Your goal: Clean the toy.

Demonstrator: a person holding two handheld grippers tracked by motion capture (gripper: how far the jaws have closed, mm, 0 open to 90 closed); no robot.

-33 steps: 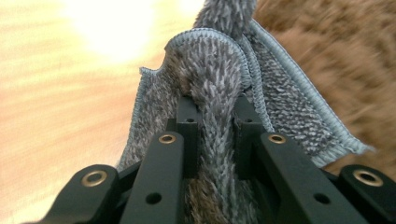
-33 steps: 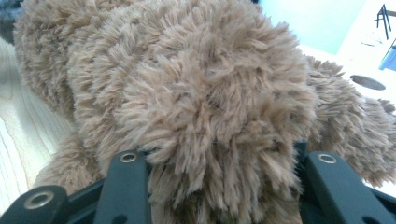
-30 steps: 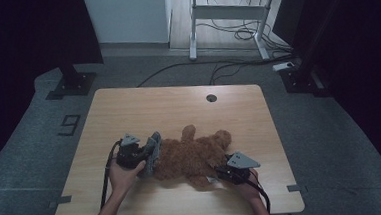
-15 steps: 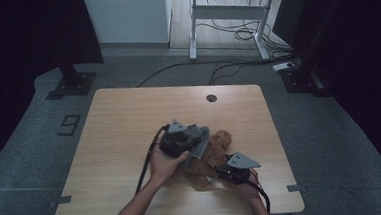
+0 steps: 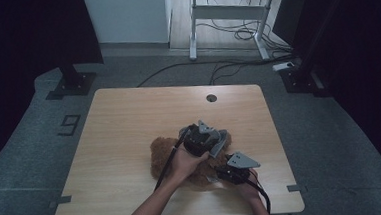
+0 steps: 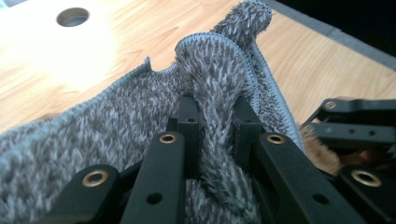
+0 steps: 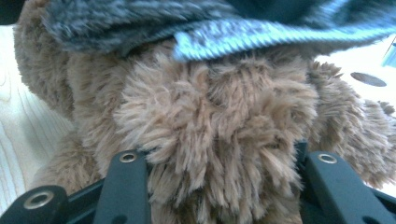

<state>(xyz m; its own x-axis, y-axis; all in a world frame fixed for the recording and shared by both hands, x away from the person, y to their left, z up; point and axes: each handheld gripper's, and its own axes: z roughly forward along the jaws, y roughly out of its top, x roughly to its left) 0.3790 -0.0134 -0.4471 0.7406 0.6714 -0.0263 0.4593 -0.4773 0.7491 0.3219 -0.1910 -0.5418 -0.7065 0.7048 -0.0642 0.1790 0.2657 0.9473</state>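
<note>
Draping a grey cloth [image 6: 140,126] over a brown plush toy [image 5: 163,151], about midway by the look of it. Left gripper [image 5: 215,141] pinching a fold of the cloth tight between its black jaws, held above the toy's middle with the cloth hanging under it. Right gripper [image 5: 222,174] clamped on a tuft of brown fur at the toy's near-right end, pinning it to the table [image 5: 129,121]. Toy lying on the near half of the tabletop, between the two hands, its left part bare in the high view. In the right gripper view, cloth edge [image 7: 261,39] already lying across the top of the fur.

Next move, as a guess: carrying the cloth on across the toy, lowering it until it settles, then letting the fold go; the right grip best kept firm so the toy stays put under the drag.

Table of pale wood, with a round cable hole [image 5: 211,97] near the far edge. Grey carpet [image 5: 44,131] around it, a white desk frame [image 5: 223,15] and loose cables [image 5: 234,34] beyond, dark curtains [image 5: 28,32] at both sides.
</note>
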